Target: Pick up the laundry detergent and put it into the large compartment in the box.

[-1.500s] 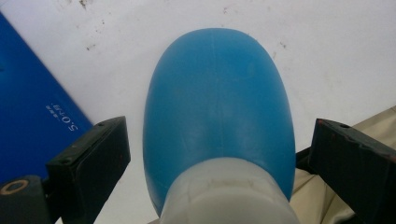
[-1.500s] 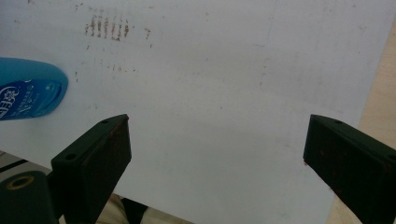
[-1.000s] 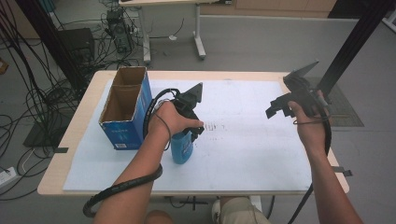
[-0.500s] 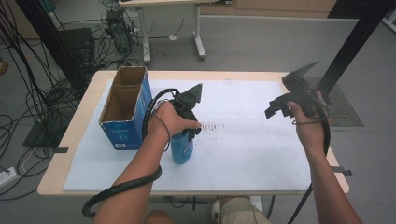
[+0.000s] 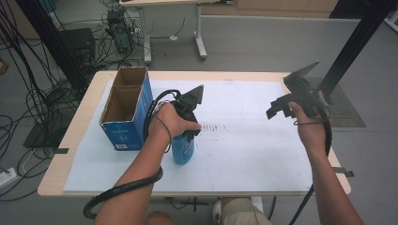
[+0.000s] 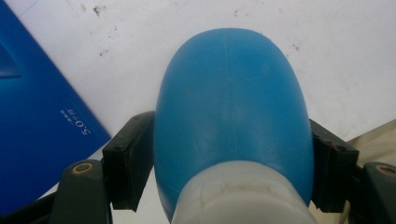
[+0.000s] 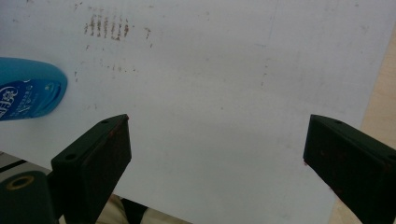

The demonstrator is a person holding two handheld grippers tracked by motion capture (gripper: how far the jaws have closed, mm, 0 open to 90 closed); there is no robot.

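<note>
A blue plastic bottle (image 5: 183,151) with a white cap end stands on the white sheet, just right of the blue box. My left gripper (image 5: 187,135) comes down on it from above. In the left gripper view the bottle (image 6: 229,102) sits between the two black pads (image 6: 133,163), which have just been closing and now press on both its sides. My right gripper (image 5: 278,108) hovers open above the right side of the table with nothing between its jaws. From the right gripper (image 7: 215,149) view, the bottle (image 7: 28,93) lies far off at the left edge.
An open-topped blue cardboard box (image 5: 124,117) stands at the table's left, close beside the bottle. A white sheet (image 5: 253,140) covers most of the wooden table (image 5: 61,173), with faint brown smudges (image 5: 213,126) near its middle. Cables and equipment stand on the floor behind.
</note>
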